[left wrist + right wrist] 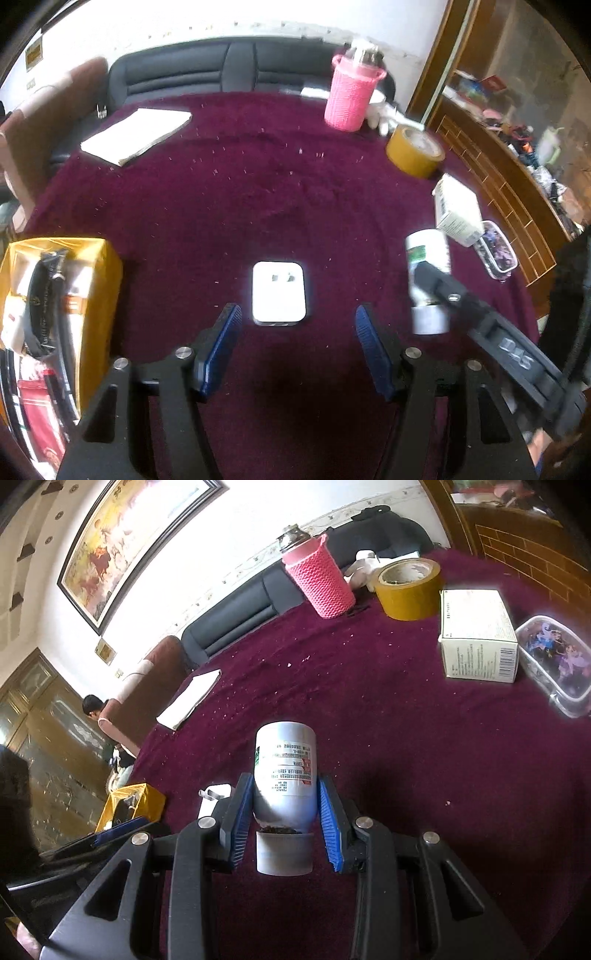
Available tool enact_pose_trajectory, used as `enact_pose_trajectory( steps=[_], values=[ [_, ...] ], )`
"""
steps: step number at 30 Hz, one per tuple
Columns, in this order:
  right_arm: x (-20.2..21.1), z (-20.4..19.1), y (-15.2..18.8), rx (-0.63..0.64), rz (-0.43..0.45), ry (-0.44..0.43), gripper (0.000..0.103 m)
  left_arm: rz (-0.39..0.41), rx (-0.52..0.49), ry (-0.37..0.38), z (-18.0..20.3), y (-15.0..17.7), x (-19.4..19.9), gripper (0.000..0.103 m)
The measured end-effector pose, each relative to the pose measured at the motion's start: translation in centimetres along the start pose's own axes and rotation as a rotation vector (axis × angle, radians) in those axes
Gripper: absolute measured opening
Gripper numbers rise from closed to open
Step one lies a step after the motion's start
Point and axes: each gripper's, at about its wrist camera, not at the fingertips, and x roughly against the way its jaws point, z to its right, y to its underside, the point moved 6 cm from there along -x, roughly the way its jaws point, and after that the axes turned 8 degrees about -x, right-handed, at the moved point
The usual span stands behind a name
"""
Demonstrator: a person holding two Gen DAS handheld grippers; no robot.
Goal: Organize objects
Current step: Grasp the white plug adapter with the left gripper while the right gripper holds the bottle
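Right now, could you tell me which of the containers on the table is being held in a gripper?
The white bottle, clamped between the right gripper's blue pads. The pink knitted-sleeve bottle and clear plastic box stand untouched at the far side.

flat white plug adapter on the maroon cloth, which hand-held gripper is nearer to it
Left. The left hand-held gripper hangs open just short of the flat white plug adapter; the right hand-held gripper sits off to its right.

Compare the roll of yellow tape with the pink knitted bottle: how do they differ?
The roll of yellow tape is low, wide and hollow, while the pink knitted bottle stands tall and narrow. The tape's surface is smooth and glossy; the bottle wears a crocheted sleeve below a metal top. Both stand on the maroon cloth at the far side.
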Motion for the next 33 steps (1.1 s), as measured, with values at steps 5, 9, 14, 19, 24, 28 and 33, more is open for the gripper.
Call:
enact_pose_trajectory(
  steps=[5,9,14,19,24,28,33],
  values=[
    [1.0,0.5,-0.8,-0.030,0.037,-0.009,0.031,0.023,-0.081,-0.104,1.4,-0.5,-1.3,0.058],
    [0.9,0.7,-0.7,-0.044,0.027,-0.015,0.032,0.016,-0.115,-0.186,1.5,-0.9,-3.0,0.058],
    [0.9,0.6,-0.8,-0.046,0.032,-0.020,0.032,-0.015,-0.096,-0.194,0.9,-1.0,-5.4,0.059],
    [1.0,0.8,-0.7,-0.053,0.030,-0.023,0.032,-0.045,-0.078,-0.176,0.4,-1.3,-7.7,0.064],
    [1.2,0.7,-0.7,-0.053,0.036,-0.034,0.032,-0.010,-0.075,-0.172,-0.1,-1.1,-8.5,0.060],
    [1.3,0.5,-0.6,-0.050,0.036,-0.039,0.032,0.016,-0.074,-0.159,0.0,-1.2,-8.2,0.034],
    [1.1,0.1,-0.3,-0.036,0.028,-0.044,0.032,0.012,-0.100,-0.149,0.6,-1.0,-8.0,0.034]
  ],
)
